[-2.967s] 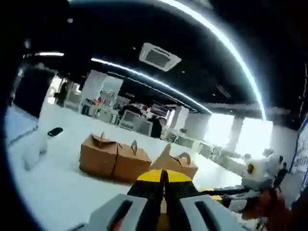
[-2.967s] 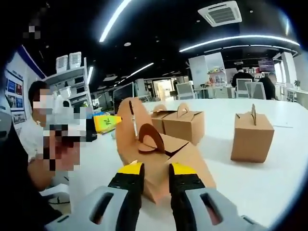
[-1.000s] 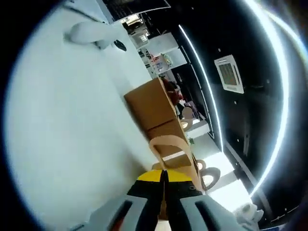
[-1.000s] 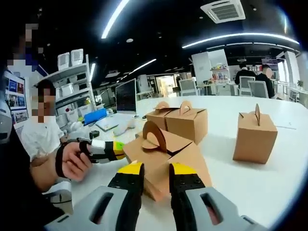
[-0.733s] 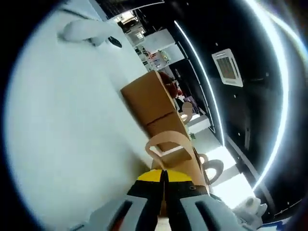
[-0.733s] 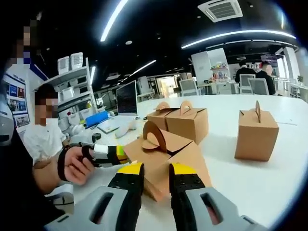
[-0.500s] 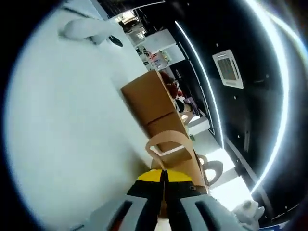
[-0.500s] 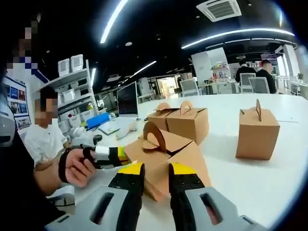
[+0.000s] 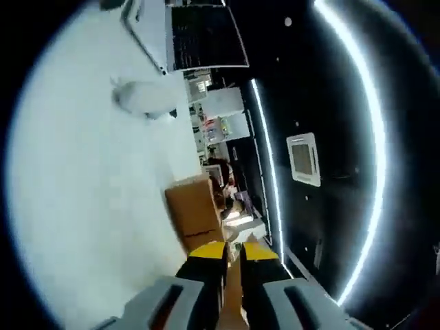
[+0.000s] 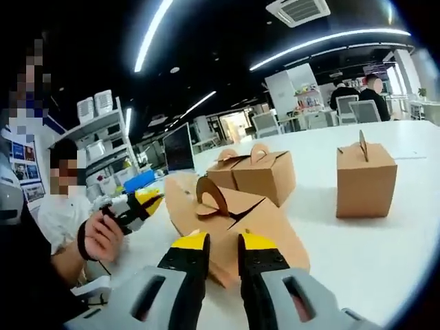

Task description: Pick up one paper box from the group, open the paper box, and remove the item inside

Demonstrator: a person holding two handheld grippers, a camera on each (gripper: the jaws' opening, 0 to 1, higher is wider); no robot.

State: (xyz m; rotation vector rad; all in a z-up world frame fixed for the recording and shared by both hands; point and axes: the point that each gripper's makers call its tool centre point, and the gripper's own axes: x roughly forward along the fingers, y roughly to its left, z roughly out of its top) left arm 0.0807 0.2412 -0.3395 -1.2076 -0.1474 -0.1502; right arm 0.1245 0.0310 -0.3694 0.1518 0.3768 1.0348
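Both left gripper (image 9: 234, 251) jaws now apart, off the open paper box (image 10: 237, 223).

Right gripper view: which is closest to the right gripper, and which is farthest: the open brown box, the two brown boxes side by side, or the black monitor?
1. Open brown paper box, right at the right gripper.
2. Pair of closed brown boxes, behind it.
3. Black monitor, farthest, back left.
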